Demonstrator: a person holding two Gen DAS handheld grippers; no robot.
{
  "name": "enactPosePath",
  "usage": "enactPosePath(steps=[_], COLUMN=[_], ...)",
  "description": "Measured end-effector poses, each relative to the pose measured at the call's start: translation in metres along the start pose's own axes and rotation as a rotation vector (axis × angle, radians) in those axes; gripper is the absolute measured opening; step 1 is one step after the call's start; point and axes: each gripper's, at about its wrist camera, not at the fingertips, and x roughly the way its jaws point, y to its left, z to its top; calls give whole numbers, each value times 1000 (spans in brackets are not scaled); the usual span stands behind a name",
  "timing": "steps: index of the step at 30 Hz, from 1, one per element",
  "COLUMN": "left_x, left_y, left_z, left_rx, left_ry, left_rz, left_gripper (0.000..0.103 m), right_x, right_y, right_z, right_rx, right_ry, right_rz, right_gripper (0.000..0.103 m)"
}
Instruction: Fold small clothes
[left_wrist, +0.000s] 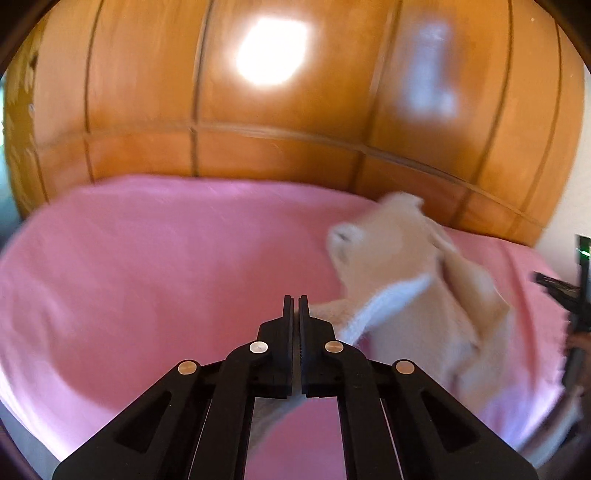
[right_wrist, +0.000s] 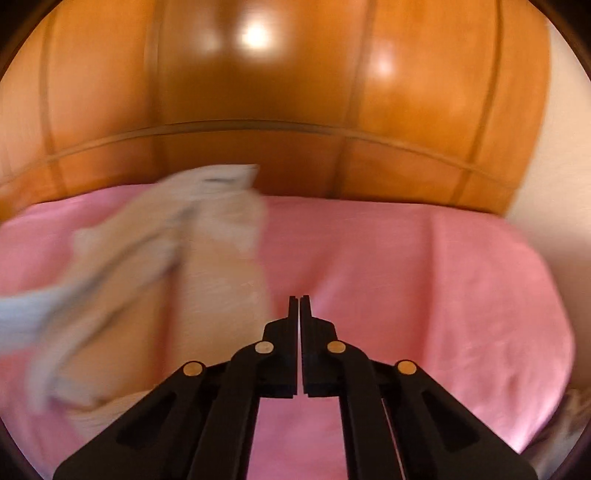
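A small cream garment with a white trim hangs blurred above the pink bed sheet. My left gripper is shut on an edge of the garment; cloth passes between and under its jaws. In the right wrist view the same garment stretches from the left toward my right gripper, which is shut, its tips at the cloth's right edge. Whether cloth is pinched there is hard to tell. The right gripper also shows at the far right of the left wrist view.
The pink sheet covers the bed. A glossy wooden wardrobe stands right behind it. A pale wall is at the right. Both views are motion-blurred.
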Motion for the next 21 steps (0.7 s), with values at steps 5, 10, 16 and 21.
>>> enactPosePath(steps=[5, 10, 16, 21], left_x=[32, 62, 108, 109], left_y=[36, 60, 91, 88], left_z=[57, 114, 156, 131], left_rx=[-43, -49, -85, -131], left_ry=[-41, -85, -37, -10], left_rz=[139, 281, 405, 251], left_gripper=[1, 0, 0, 0], right_x=[19, 8, 29, 51], right_y=[-51, -49, 9, 51], right_z=[11, 5, -18, -35], right_rx=[101, 206, 217, 63], right_ry=[33, 46, 189, 290], right_rz=[-48, 174, 413, 398], right_gripper=[5, 76, 80, 6])
